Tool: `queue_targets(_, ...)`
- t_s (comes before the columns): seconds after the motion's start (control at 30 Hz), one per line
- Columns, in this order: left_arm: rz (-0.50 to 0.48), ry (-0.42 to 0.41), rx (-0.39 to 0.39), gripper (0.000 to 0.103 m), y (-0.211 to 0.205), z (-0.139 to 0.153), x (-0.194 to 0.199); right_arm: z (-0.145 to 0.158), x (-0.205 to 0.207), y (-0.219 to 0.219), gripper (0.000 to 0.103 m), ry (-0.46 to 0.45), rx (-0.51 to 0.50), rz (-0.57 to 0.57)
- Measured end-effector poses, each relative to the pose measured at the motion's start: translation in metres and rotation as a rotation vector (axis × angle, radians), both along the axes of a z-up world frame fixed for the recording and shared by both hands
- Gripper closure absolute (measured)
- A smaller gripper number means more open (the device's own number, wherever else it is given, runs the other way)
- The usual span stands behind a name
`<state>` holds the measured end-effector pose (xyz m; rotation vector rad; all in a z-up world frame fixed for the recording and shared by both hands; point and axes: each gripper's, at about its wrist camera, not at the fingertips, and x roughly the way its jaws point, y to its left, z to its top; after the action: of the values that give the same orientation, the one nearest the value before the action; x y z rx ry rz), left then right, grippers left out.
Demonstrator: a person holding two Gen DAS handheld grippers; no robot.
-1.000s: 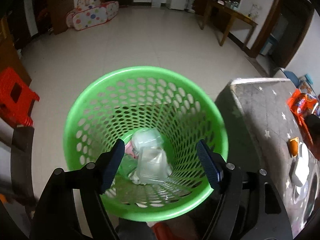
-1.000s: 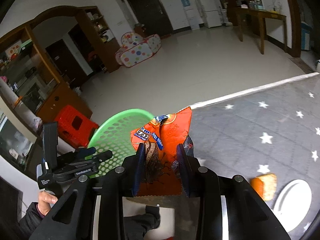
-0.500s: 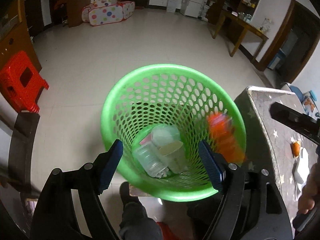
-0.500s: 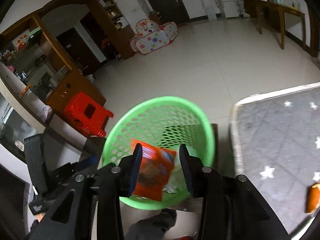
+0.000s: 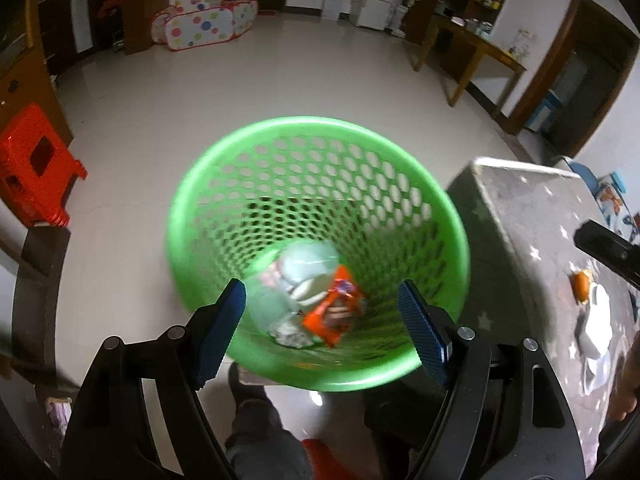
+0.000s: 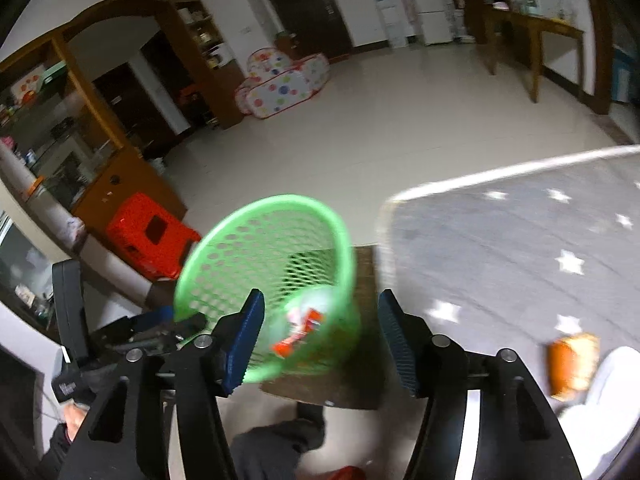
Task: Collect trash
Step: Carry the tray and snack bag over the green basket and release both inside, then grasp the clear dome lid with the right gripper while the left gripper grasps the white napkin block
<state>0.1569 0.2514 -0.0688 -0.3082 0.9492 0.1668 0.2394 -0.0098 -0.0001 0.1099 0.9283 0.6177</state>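
Orange wrapper [image 5: 334,312] lies inside green basket [image 5: 224,184]; right gripper [image 6: 320,336], jaws opening and empty, should next lift clear above it.

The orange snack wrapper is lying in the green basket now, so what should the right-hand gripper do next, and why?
Probably swing the right gripper, jaws opening with nothing between them, toward the small orange scrap on the grey star-patterned table. The orange snack wrapper already rests inside the green perforated plastic basket, and that scrap looks like remaining trash.

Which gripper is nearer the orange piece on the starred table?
Right. The right gripper hangs beside the orange piece, jaws opening, empty; the left gripper hovers over the green basket.
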Motion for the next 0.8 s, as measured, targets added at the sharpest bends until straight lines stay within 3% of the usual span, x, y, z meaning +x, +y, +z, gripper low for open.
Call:
queue_targets(0.13,-0.052,-0.005,-0.006,0.026,-0.028,0.003,0.005,0.004,-0.014,-0.051,0.037,-0.01,-0.048,-0.052)
queue_targets(0.33,-0.101,-0.003,-0.005,0.026,-0.056,0.004,0.007,-0.002,-0.045,-0.113,0.035,-0.019,-0.159,-0.086)
queue_targets(0.47,-0.128,0.001,-0.003,0.025,-0.071,0.004,0.008,-0.012,-0.068,-0.152,0.035,0.004,-0.172,-0.122)
queue_targets(0.53,-0.138,0.002,-0.007,0.024,-0.078,0.003,0.009,-0.017,-0.079,-0.166,0.03,0.016,-0.169,-0.136)
queue_targets(0.8,-0.2,0.008,-0.008,0.023,-0.112,0.003,0.008,-0.042,-0.108,-0.164,0.029,-0.002,-0.224,-0.122)
